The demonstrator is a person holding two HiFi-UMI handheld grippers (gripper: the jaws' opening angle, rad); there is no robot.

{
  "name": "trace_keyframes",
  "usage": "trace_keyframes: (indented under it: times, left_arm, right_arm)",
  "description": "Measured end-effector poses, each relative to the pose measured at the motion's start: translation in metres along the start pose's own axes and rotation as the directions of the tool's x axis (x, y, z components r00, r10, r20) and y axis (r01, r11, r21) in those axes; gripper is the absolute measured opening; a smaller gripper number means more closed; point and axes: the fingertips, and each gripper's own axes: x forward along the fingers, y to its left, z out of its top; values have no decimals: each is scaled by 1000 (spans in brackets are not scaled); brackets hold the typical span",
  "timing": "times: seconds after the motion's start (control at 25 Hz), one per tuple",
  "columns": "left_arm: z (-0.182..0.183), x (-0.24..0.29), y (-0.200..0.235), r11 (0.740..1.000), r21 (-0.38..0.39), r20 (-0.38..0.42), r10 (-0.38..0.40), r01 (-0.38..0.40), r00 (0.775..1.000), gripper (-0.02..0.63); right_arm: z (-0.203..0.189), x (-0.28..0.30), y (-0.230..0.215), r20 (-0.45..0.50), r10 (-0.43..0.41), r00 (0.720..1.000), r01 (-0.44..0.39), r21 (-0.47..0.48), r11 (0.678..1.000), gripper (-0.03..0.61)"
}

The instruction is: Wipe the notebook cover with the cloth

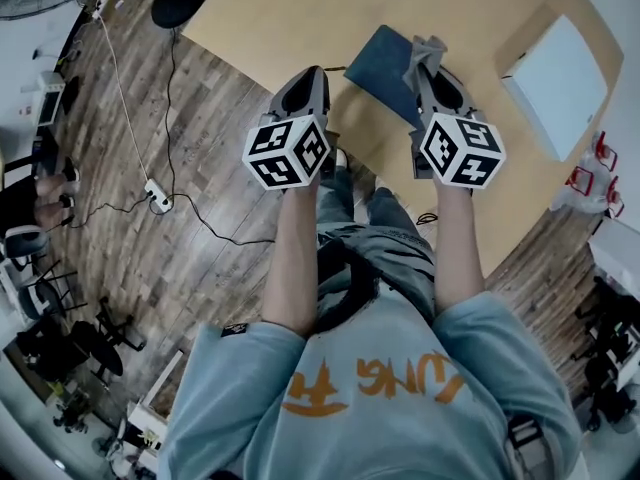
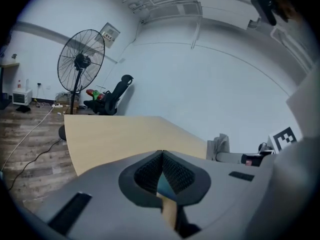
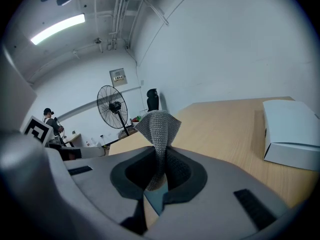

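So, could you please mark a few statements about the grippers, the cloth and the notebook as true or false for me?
1. The right gripper is shut on the grey cloth. True.
2. The left gripper holds the notebook. False: its jaws are closed together on nothing.
3. The notebook's cover is red. False: it is dark blue.
4. A white box sits on the wooden table. True.

Left hand-held gripper [image 2: 161, 155] closed — right one [image 3: 161, 156] pinches cloth [image 3: 157, 125].
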Motion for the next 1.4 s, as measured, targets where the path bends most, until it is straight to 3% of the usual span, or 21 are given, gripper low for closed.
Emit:
trace_keyframes:
  times: [0.6, 1.4]
  left_arm:
    - [2, 17, 62, 998, -17, -39, -56, 55, 998, 17]
    - [0, 28, 94, 997, 6, -61, -74, 75, 995, 17]
  right_arm:
    - [-49, 58, 48, -60, -26, 998, 30, 65, 997, 28]
    - [-96, 107, 78, -154, -35, 987, 46, 63, 997, 29]
